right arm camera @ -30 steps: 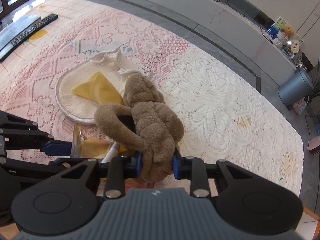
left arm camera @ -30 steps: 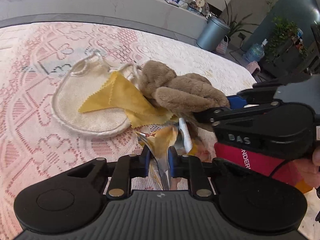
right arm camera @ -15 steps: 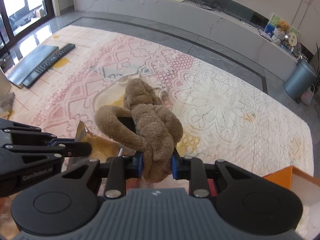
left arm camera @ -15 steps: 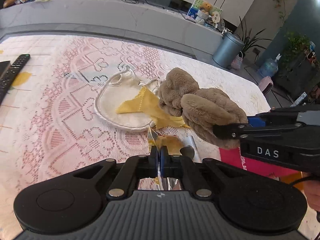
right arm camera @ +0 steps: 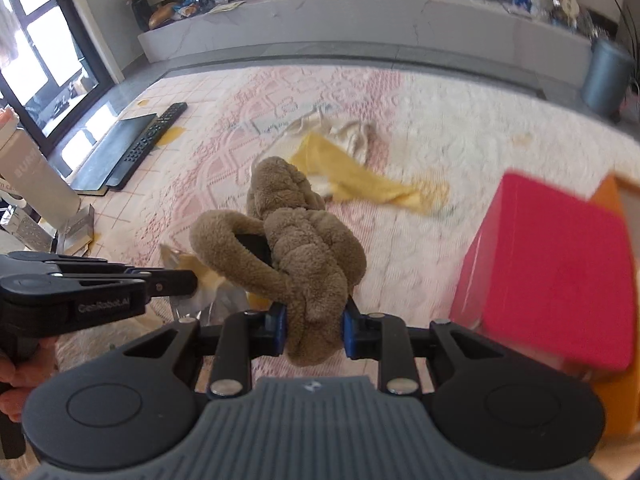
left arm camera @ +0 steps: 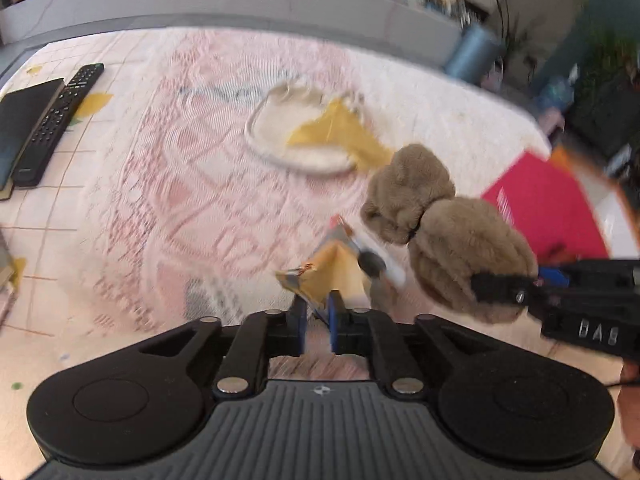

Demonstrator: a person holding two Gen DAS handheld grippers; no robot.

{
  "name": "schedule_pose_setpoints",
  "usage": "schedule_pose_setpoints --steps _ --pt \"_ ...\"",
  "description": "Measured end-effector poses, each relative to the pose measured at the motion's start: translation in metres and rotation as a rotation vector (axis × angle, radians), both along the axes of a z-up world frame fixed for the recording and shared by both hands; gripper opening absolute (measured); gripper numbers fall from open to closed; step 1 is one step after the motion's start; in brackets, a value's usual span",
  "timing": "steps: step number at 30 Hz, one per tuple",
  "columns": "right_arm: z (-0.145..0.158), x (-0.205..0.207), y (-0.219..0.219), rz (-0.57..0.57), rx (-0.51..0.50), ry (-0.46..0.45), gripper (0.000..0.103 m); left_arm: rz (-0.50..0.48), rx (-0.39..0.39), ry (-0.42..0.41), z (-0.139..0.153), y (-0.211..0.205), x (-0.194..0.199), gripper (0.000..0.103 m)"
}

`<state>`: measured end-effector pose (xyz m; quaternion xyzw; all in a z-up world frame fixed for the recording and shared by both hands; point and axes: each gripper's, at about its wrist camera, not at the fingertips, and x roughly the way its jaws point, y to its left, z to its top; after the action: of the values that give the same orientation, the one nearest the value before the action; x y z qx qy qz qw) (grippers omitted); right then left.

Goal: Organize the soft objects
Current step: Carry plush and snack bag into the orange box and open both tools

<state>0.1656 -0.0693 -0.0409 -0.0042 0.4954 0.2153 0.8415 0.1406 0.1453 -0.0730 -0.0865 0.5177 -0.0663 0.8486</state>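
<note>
- right gripper (right arm camera: 313,330): jaws clamped on the lower end of the brown plush toy (right arm camera: 296,240), which is lifted clear of the lace cloth (right arm camera: 460,120); rest of the toy sticks up and forward from the pads.
- left gripper (left arm camera: 317,322): jaws have just been opening a little, with the crinkled yellow-and-foil pouch (left arm camera: 328,268) between them. A narrow gap shows between the blue pads, so whether they press on it I cannot tell (motion blur too).
- handling, my read: plush is light, soft and squashy, nothing to break, and the pile gives good friction. Grip is low on a limp body, so the free end likely flops when swung; a hold nearer the thick middle would steady it.
- pouch looks thin and slick; an edge pinch could slip.
- red box (right arm camera: 560,280) with orange container (right arm camera: 612,196) sits just right of the toy, probably the drop spot.
- further out: yellow cloth (right arm camera: 352,180) lying partly over a cream bib (left arm camera: 280,128), both flat on the lace.
- far left: remote control (right arm camera: 156,132) beside a dark flat book (right arm camera: 112,148).
</note>
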Motion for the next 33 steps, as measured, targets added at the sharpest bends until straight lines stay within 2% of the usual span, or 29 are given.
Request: schedule_pose_setpoints --steps 2,5,6,7,9,10,12,15,16,20,24,29,31,33 --pt "-0.009 -0.003 -0.002 -0.026 0.018 0.022 0.025 -0.042 0.062 -0.004 0.001 -0.001 -0.005 0.019" --pt "-0.019 -0.003 -0.005 -0.070 0.025 0.053 0.026 -0.111 0.130 -0.021 0.006 -0.004 -0.008 0.043" --pt "-0.022 -0.002 -0.007 -0.080 0.027 0.064 0.026 -0.141 0.140 -0.034 0.008 -0.005 -0.009 0.054" --pt "-0.024 -0.001 -0.008 -0.080 0.031 0.075 0.027 -0.173 0.152 -0.041 0.010 -0.006 -0.010 0.059" --pt "-0.026 -0.001 -0.007 -0.071 0.035 0.083 0.029 -0.234 0.181 -0.053 0.012 -0.010 -0.009 0.064" --pt "-0.025 -0.001 -0.005 -0.066 0.028 0.075 0.032 -0.269 0.203 -0.054 0.012 -0.015 -0.008 0.070" --pt "-0.023 -0.002 -0.002 -0.046 0.008 0.042 0.039 -0.342 0.247 -0.056 0.007 -0.023 -0.005 0.076" --pt "-0.018 -0.001 0.004 -0.002 -0.041 -0.029 0.049 -0.404 0.281 -0.026 -0.006 -0.032 0.005 0.078" --pt "-0.017 0.000 0.007 0.017 -0.065 -0.048 0.056 -0.407 0.276 -0.015 -0.010 -0.032 0.009 0.079" --pt "-0.018 0.008 0.014 0.083 -0.155 -0.109 0.070 -0.403 0.190 0.078 -0.028 -0.029 0.028 0.081" --pt "-0.022 0.017 0.018 0.146 -0.153 -0.115 0.073 -0.395 0.199 0.092 -0.037 -0.033 0.035 0.082" --pt "-0.027 0.022 0.031 0.172 -0.220 -0.163 0.072 -0.398 0.253 0.091 -0.044 -0.038 0.038 0.082" --pt "-0.029 0.024 0.037 0.194 -0.257 -0.188 0.072 -0.399 0.279 0.095 -0.048 -0.041 0.039 0.088" --pt "-0.034 0.026 0.042 0.218 -0.318 -0.204 0.071 -0.402 0.301 0.093 -0.051 -0.044 0.041 0.089"
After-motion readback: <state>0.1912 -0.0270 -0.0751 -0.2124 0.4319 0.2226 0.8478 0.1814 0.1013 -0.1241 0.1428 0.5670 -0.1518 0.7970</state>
